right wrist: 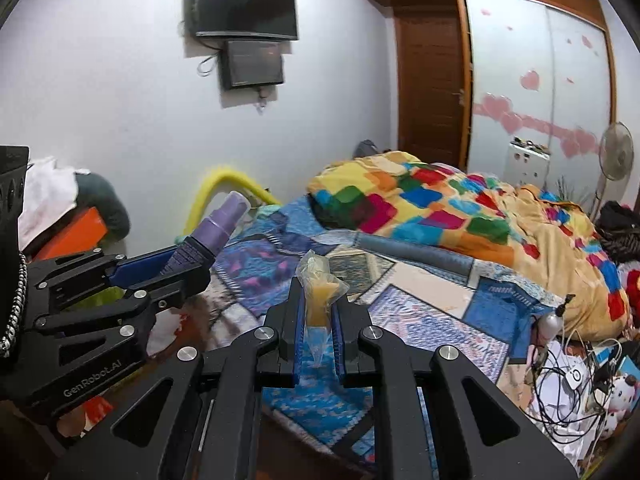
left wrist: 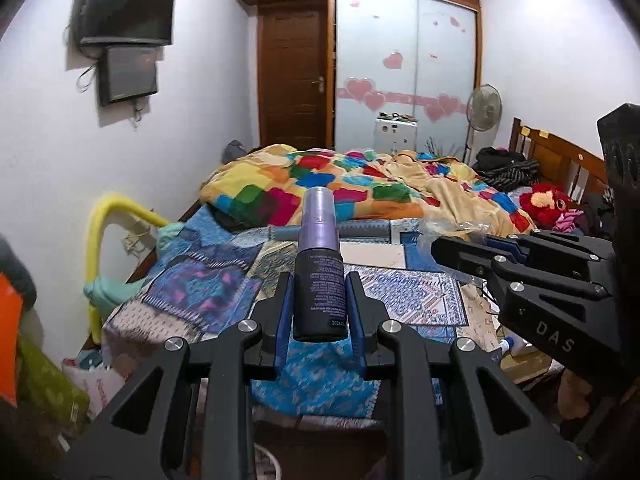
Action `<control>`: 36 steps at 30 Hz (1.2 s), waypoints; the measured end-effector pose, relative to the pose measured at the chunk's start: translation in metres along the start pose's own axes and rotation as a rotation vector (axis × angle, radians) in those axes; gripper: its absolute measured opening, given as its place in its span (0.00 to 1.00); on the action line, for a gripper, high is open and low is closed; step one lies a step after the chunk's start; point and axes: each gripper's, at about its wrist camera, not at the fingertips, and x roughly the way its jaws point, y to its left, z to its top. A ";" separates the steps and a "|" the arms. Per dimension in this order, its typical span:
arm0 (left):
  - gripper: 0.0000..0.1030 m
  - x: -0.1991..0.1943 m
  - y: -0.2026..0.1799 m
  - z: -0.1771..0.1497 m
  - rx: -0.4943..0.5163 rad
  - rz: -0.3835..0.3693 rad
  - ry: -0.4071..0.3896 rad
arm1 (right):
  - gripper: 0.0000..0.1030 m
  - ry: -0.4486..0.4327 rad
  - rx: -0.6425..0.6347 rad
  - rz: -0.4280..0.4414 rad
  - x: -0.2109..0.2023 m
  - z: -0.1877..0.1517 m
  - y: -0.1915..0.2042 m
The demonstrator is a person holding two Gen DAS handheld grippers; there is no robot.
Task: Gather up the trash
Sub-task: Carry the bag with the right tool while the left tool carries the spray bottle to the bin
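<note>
My left gripper (left wrist: 319, 280) is shut on a small dark spray bottle (left wrist: 319, 280) with a purple clear cap, held upright above the foot of the bed. The same bottle (right wrist: 218, 228) shows in the right wrist view, sticking out of the left gripper (right wrist: 188, 262) at the left. My right gripper (right wrist: 319, 292) is shut on a crumpled clear plastic wrapper (right wrist: 318, 288) with something yellow inside. In the left wrist view the right gripper (left wrist: 440, 248) reaches in from the right with the clear wrapper (left wrist: 452, 230) at its tips.
A bed (left wrist: 360, 288) with patterned blue sheets and a colourful patchwork blanket (left wrist: 360, 184) fills the middle. Cables, papers and plush toys (right wrist: 576, 384) lie at the right. A yellow padded rail (left wrist: 100, 240), orange box (right wrist: 76, 232) and wall screens (left wrist: 128, 36) are at the left. A fan (left wrist: 484, 108) stands by the wardrobe.
</note>
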 end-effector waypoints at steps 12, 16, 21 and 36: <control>0.24 -0.049 0.070 -0.068 -0.078 0.105 0.053 | 0.11 0.040 -0.062 0.110 0.012 -0.024 0.075; 0.24 -0.052 0.091 -0.094 -0.108 0.133 0.085 | 0.11 0.078 -0.084 0.142 0.024 -0.037 0.102; 0.24 -0.045 0.114 -0.129 -0.139 0.157 0.146 | 0.11 0.157 -0.117 0.188 0.049 -0.057 0.134; 0.24 0.013 0.159 -0.231 -0.246 0.160 0.385 | 0.11 0.397 -0.190 0.259 0.129 -0.110 0.185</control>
